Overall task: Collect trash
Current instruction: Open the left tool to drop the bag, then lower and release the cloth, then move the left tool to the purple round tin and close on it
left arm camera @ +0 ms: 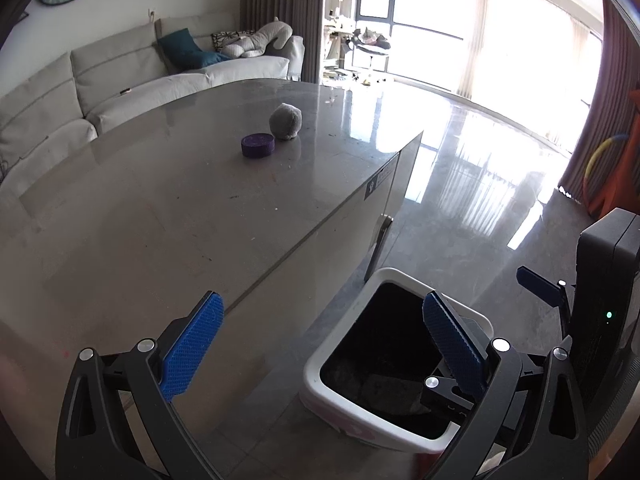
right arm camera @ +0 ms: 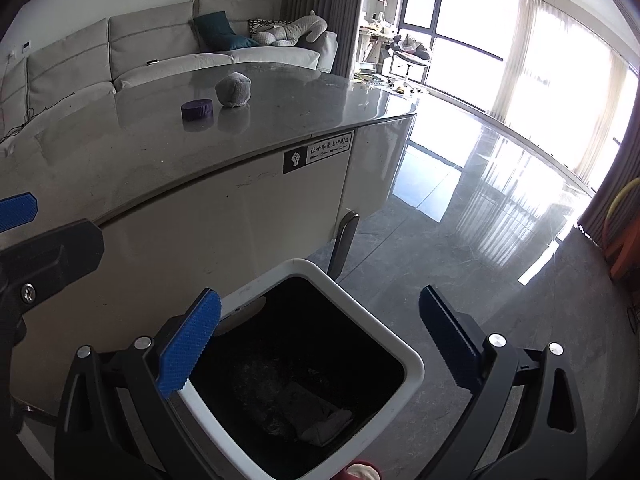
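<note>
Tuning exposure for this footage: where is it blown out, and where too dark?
Left wrist view: window blown white, glare streaks the floor. Right wrist view: same window glare; bin interior nearly black, contents barely readable.

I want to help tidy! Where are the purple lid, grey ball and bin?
purple lid [left arm camera: 258, 145], left wrist view, top face.
grey ball [left arm camera: 285, 121], left wrist view, middle.
bin [right arm camera: 412, 364], right wrist view, white rim.

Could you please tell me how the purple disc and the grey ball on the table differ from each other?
The flat purple plastic disc is low, hard-edged and dark; the fuzzy grey ball is taller, rounded, soft-looking and pale. The disc lies nearer the camera, the ball just behind it. Both sit close together on the glossy grey tabletop, not yet in the white-rimmed bin.
</note>
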